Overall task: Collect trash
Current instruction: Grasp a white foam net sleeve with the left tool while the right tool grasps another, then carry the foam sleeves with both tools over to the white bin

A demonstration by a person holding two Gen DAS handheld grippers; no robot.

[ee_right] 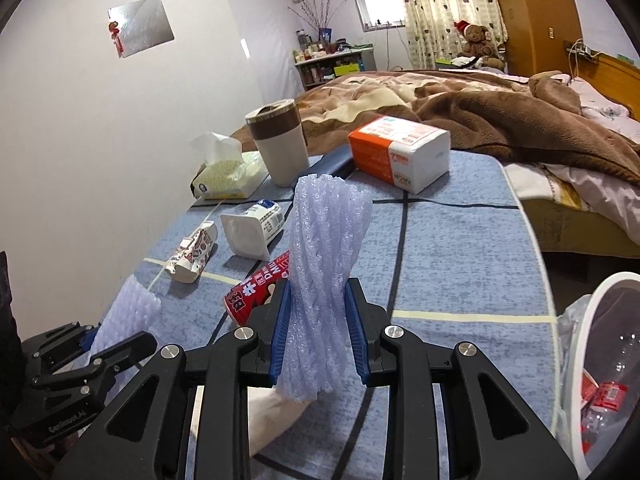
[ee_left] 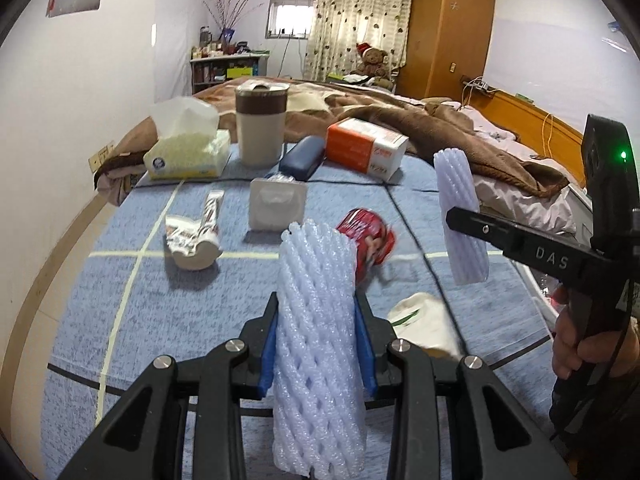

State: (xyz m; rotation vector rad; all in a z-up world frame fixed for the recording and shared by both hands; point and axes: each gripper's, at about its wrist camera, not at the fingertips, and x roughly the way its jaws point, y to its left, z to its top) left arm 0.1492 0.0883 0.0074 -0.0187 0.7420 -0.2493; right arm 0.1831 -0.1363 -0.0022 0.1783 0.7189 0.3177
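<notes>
My left gripper [ee_left: 316, 316] is shut on a pale lavender foam net sleeve [ee_left: 316, 364], held upright above the blue tablecloth [ee_left: 120, 300]. My right gripper [ee_right: 316, 304] is shut on a second foam net sleeve [ee_right: 326, 240], also upright. Each gripper shows in the other's view: the right gripper [ee_left: 460, 220] with its sleeve [ee_left: 456, 184] at the right, the left gripper [ee_right: 106, 340] with its sleeve [ee_right: 128, 312] at the lower left. On the cloth lie a red snack cup [ee_left: 368, 240], a white yogurt cup [ee_left: 276, 204], a crumpled wrapper [ee_left: 192, 236] and a white paper cup [ee_left: 424, 328].
A white-rimmed trash bin [ee_right: 592, 320] holding plastic bottles stands off the table's right edge. Along the far edge are a tissue pack [ee_left: 188, 156], a beige tumbler [ee_left: 260, 124], a dark glasses case [ee_left: 302, 158] and an orange-white napkin pack [ee_left: 364, 148]. Beyond is a bed with a brown blanket [ee_left: 440, 128].
</notes>
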